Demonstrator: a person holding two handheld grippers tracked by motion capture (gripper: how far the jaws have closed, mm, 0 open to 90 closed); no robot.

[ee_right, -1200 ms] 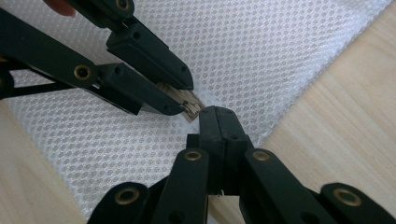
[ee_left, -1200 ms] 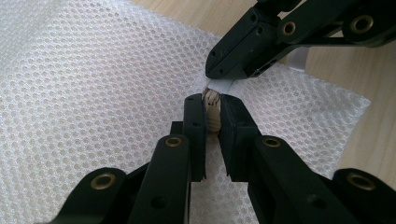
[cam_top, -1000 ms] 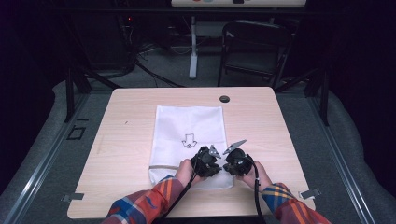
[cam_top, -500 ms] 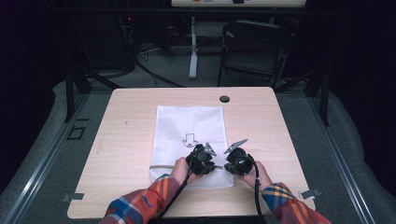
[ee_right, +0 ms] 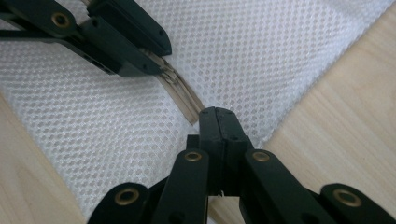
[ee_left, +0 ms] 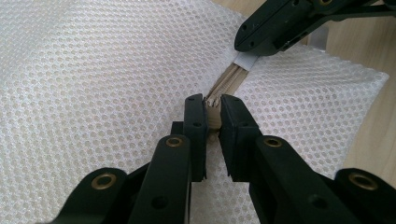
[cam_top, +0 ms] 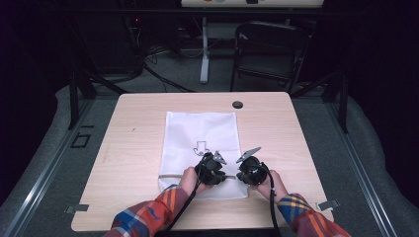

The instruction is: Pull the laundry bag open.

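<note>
The white mesh bag (cam_top: 200, 148) lies flat on the table (cam_top: 128, 148), long axis running away from the person. At its near end, the left gripper (ee_left: 208, 107) pinches the beige zipper strip (ee_left: 229, 77). Just right along that strip, the right gripper (ee_right: 217, 122) has its jaws pressed together on the end; the strip runs straight between the two tools.

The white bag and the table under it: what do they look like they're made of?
The white bag looks like soft synthetic mesh, matte: even small holes cover it. Its beige opening strip looks like a zipper, though that is uncertain. The table looks like pale wood or wood-look laminate, smooth, with visible grain lines.
</note>
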